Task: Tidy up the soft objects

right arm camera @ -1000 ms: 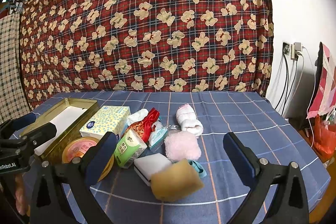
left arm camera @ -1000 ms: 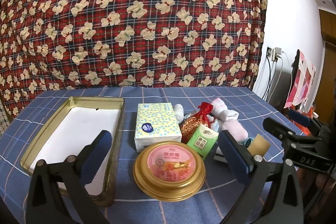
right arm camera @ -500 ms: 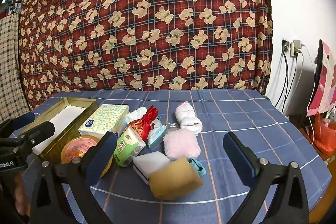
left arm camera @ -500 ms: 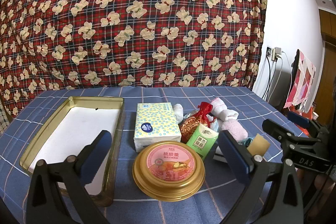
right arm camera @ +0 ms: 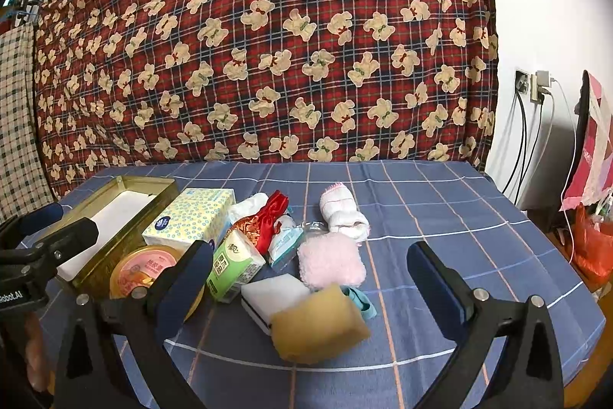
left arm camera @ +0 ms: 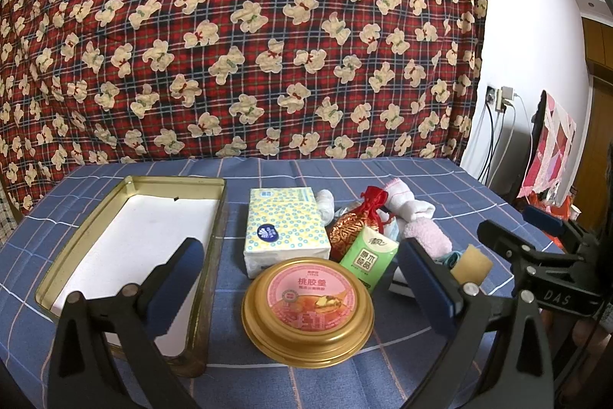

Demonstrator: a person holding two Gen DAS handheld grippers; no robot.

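Hovering, both jaw pairs wide apart, empty: left gripper (left arm camera: 302, 278), right gripper (right arm camera: 310, 275). Start tan sponge (right arm camera: 320, 322) at 6 o'clock; squeeze lightly, carry to gold tin (right arm camera: 126, 194) at 10.

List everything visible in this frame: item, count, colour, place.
tin tray: 1, gold, white inside, table left
tissue pack: 1, yellow dotted, beside tray
round tin: 1, gold, pink lid, front
green packet: 1, right of the round tin
pouch: 1, red-gold, centre
rolled socks: 1, white, behind
fluffy cloth: 1, pink, centre
white sponge: 1, front
tan sponge: 1, nearest
left gripper: open
right gripper: open
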